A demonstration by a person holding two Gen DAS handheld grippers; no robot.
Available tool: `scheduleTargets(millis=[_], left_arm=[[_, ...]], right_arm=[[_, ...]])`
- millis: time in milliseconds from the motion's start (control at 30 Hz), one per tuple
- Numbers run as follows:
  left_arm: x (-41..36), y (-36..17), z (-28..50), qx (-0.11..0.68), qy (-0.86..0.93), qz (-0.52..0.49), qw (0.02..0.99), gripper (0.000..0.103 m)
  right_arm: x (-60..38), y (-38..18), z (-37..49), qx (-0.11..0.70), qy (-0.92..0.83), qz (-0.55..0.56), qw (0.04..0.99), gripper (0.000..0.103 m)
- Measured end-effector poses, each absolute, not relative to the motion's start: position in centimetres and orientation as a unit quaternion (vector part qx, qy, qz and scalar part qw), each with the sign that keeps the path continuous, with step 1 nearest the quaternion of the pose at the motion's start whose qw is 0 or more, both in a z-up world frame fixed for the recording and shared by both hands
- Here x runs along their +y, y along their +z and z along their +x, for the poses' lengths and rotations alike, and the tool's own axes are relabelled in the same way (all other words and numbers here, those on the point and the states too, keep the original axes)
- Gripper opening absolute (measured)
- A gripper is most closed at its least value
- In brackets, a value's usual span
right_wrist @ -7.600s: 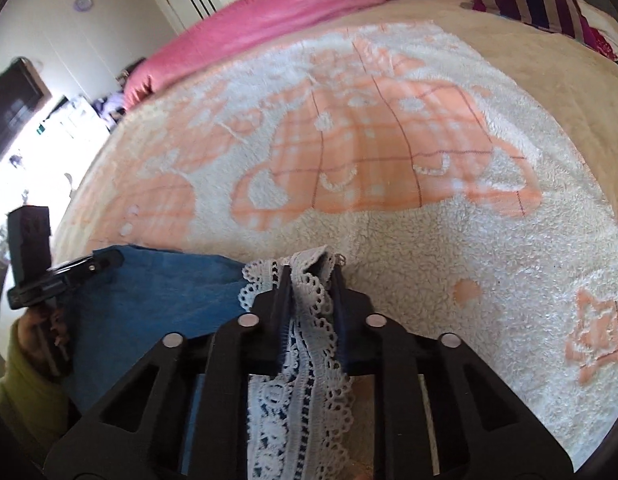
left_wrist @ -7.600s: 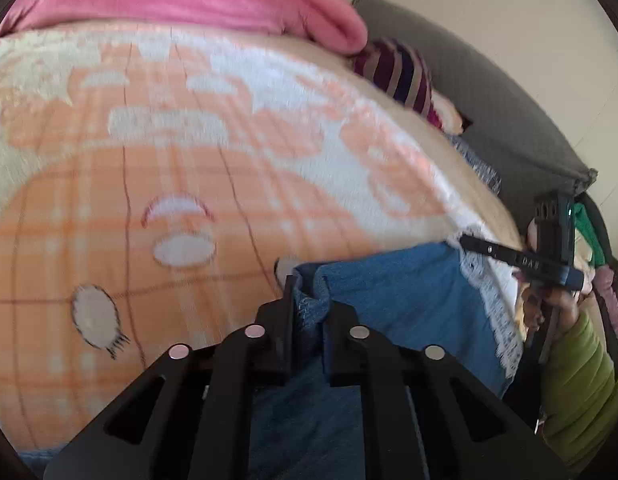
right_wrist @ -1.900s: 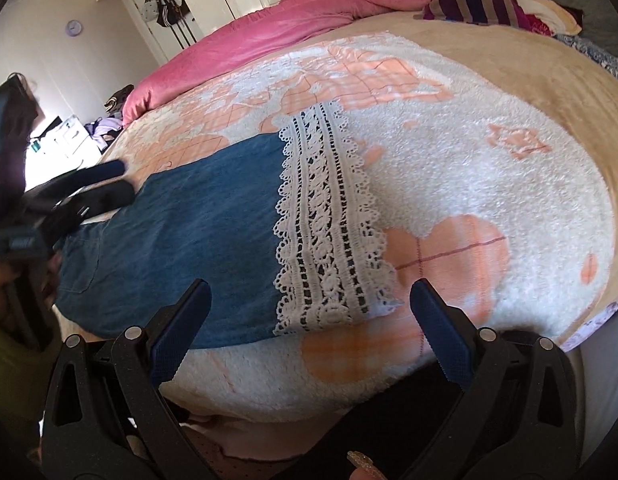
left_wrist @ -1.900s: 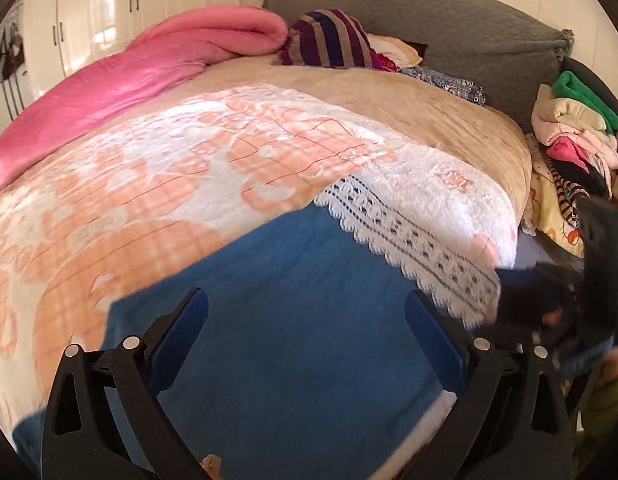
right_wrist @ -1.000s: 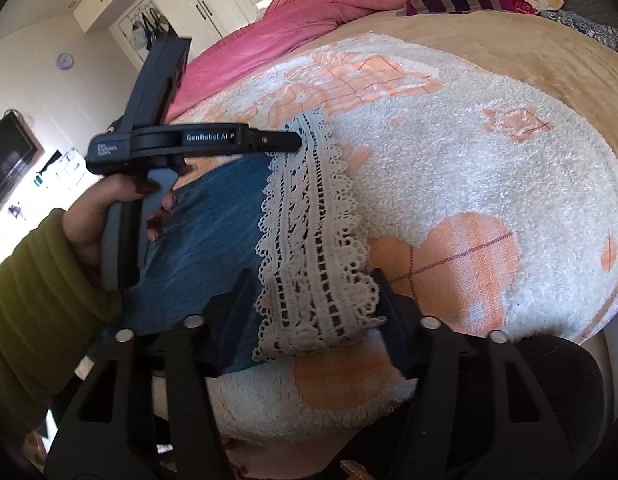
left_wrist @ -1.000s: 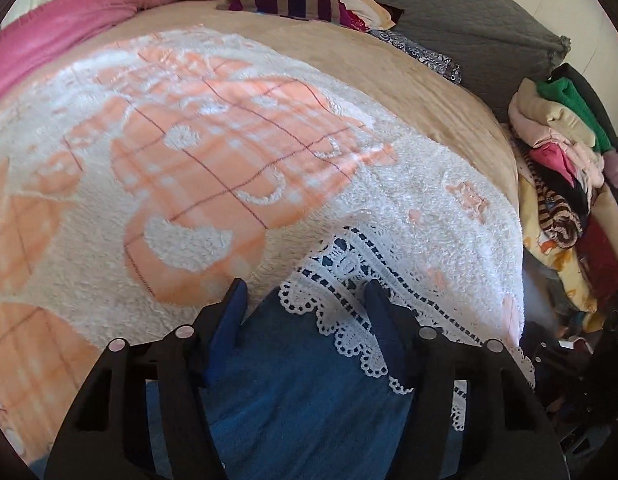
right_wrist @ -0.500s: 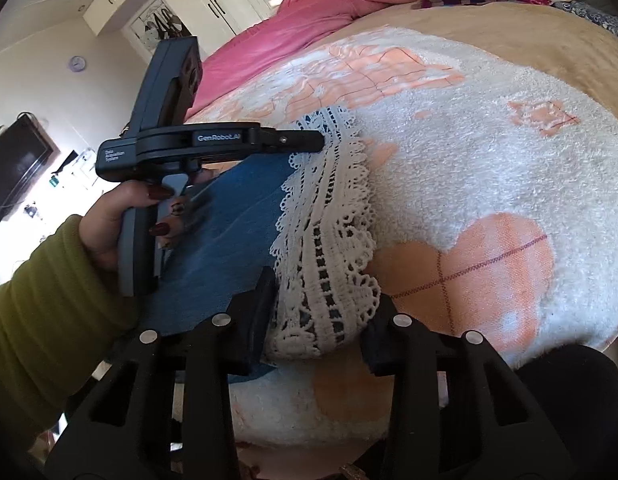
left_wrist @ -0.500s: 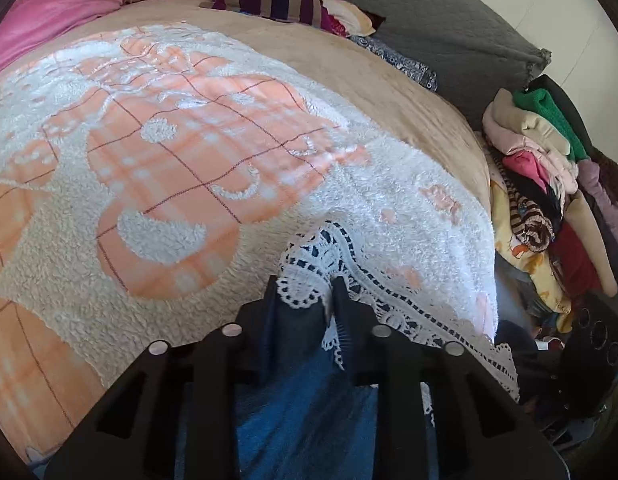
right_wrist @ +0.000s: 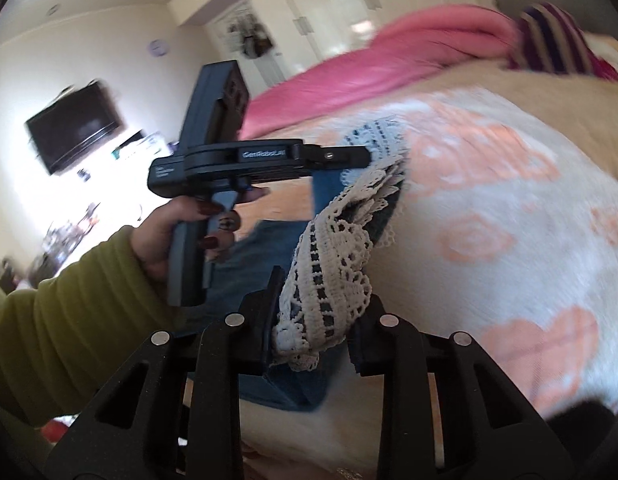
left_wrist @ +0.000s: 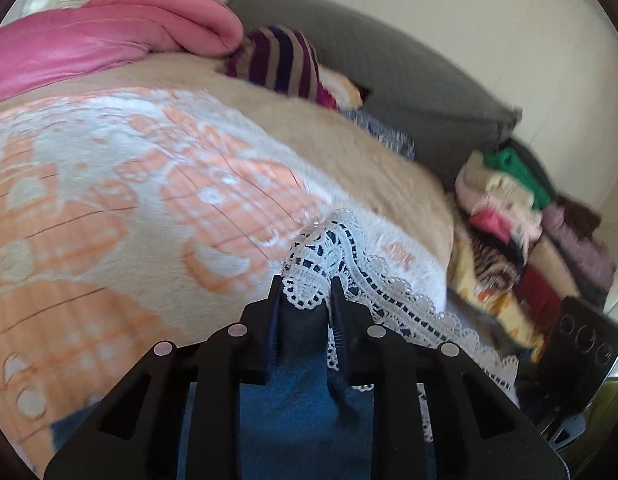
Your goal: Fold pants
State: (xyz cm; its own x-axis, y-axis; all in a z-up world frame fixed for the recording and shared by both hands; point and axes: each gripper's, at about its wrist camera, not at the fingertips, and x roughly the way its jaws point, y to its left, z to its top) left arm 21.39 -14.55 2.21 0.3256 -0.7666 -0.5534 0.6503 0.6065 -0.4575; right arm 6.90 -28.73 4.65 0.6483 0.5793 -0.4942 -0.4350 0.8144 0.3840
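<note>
The pants (left_wrist: 293,380) are blue denim with a white lace hem (left_wrist: 341,236) and lie on the orange-and-white blanket (left_wrist: 109,200). My left gripper (left_wrist: 305,284) is shut on the far end of the hem and lifts it off the bed. My right gripper (right_wrist: 323,292) has the near end of the lace hem (right_wrist: 333,248) bunched between its pads, and its jaws are closing on it. In the right wrist view the left gripper (right_wrist: 365,156) is held by a hand in an olive sleeve (right_wrist: 69,320), and the denim (right_wrist: 265,248) hangs slack between the two grips.
A pink duvet (left_wrist: 89,48) and a striped pillow (left_wrist: 277,60) lie at the bed's far end against a grey headboard (left_wrist: 409,92). A pile of clothes (left_wrist: 509,216) sits to the right of the bed. A wall TV (right_wrist: 77,124) hangs at the left.
Both grippers closed on the lace hem, one at each end, and rose with it. The hem has come off the blanket and both views now tilt up toward the room.
</note>
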Motion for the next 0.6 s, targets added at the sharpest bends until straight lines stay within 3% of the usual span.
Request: scheduleTargets(millis=[233,367,400,467,600], left_arm=[[-6.9,0.7,20.8,0.420,-0.331,-0.109,0.838,0.028],[-1.5,-0.2,20.2,0.419,-0.290,-0.208,0.835,0.030],[-0.3,-0.1,19.9,0.412,-0.286,-0.223,0.836,0.032],[2.5,0.0,19.2,0.390,-0.286,-0.266,0.834,0.047],[5.5,-1.3,18.4,0.376,-0.297,-0.334,0.812,0.052]], right_arm=[[-21.5,2.8,8.5,0.352,0.326,0.055,0.875,0.021],[-18.8,1.1,8.1,0.376,0.312,0.001,0.873,0.021],[-18.0,1.0,7.8,0.372,0.309,-0.022,0.875,0.022],[-16.3,1.1,6.9,0.359,0.302,-0.077,0.880,0.024],[-12.8,0.4,5.0,0.338,0.300,-0.162,0.877,0.030]])
